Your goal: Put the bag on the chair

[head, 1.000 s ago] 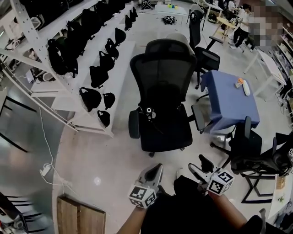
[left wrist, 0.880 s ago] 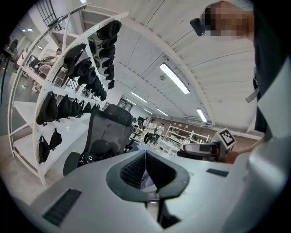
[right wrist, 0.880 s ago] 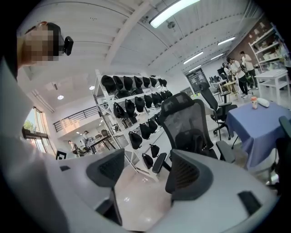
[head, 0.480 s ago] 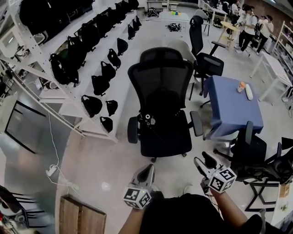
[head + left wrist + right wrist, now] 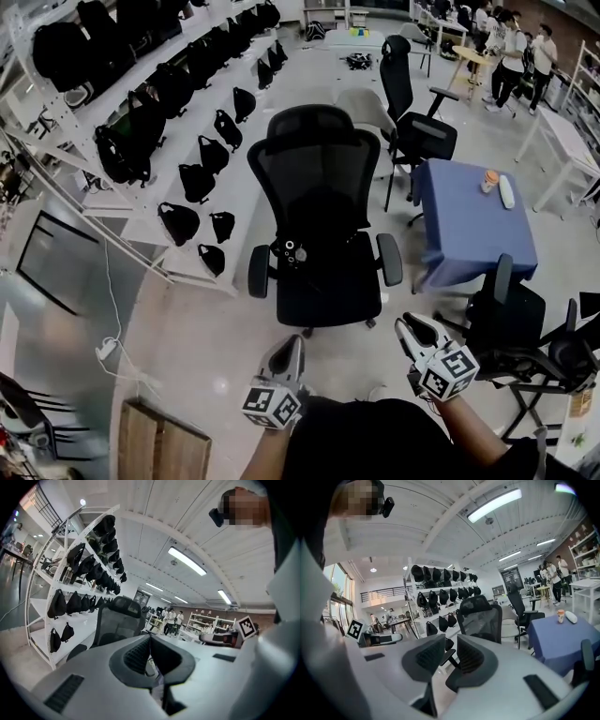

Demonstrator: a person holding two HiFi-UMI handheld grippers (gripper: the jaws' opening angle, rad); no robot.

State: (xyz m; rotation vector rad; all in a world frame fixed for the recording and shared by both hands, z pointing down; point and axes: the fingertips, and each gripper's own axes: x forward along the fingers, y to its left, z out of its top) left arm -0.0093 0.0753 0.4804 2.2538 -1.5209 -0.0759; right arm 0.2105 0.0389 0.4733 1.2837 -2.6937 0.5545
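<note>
Right gripper (image 5: 412,330) fingers are closing on nothing. Left gripper (image 5: 291,345) is staying clenched, empty. Chair (image 5: 323,286) is sitting at 12 o'clock.

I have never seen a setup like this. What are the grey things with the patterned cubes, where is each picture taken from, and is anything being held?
A person holds a two-jaw hand tool in each hand; the patterned cubes are part of those tools. The head view comes from a camera on the person's head, looking down. The left gripper and right gripper show at its bottom. The two gripper views come from cameras riding on each tool, looking along its jaws.

Ahead stands a black office chair with nothing on its seat. Left of it is a shelf hung with black bags; right of it is a blue table with a cup.

The left jaws are shut on nothing. The right jaws have just been closing, with a narrow gap and nothing between them. No bag is held yet.
</note>
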